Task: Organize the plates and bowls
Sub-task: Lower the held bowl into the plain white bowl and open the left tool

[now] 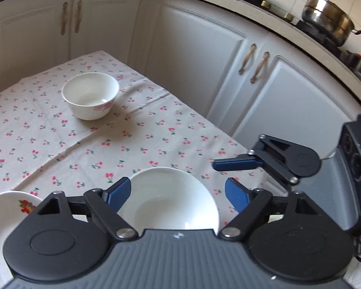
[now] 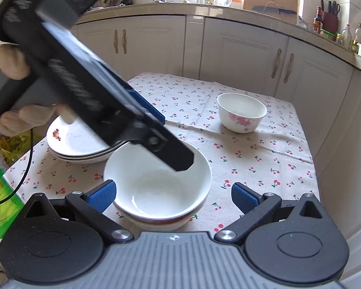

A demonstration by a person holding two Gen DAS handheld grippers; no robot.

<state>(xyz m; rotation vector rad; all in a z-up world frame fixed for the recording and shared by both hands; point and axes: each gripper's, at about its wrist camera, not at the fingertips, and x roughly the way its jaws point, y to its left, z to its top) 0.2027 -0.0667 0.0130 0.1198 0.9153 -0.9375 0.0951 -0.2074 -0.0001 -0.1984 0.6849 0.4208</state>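
Note:
A wide white bowl (image 1: 170, 197) (image 2: 156, 183) sits stacked on another bowl on the cherry-print tablecloth (image 1: 84, 149). My left gripper (image 1: 178, 195) is open and hovers just above this bowl, empty. My right gripper (image 2: 173, 195) is open and empty at the near side of the same stack; it also shows in the left wrist view (image 1: 235, 163). A small white bowl with pink flowers (image 1: 91, 95) (image 2: 241, 112) stands apart at the far side of the table. A stack of white plates (image 2: 77, 144) (image 1: 4, 214) lies to the left of the bowls.
White cabinet doors (image 1: 199, 60) run close behind the table, with its edge on the right (image 2: 310, 149). A steel pot (image 1: 327, 19) stands on the stove. Green packaging (image 2: 0, 200) lies at the table's left. A person's hand (image 2: 24, 118) holds the left gripper.

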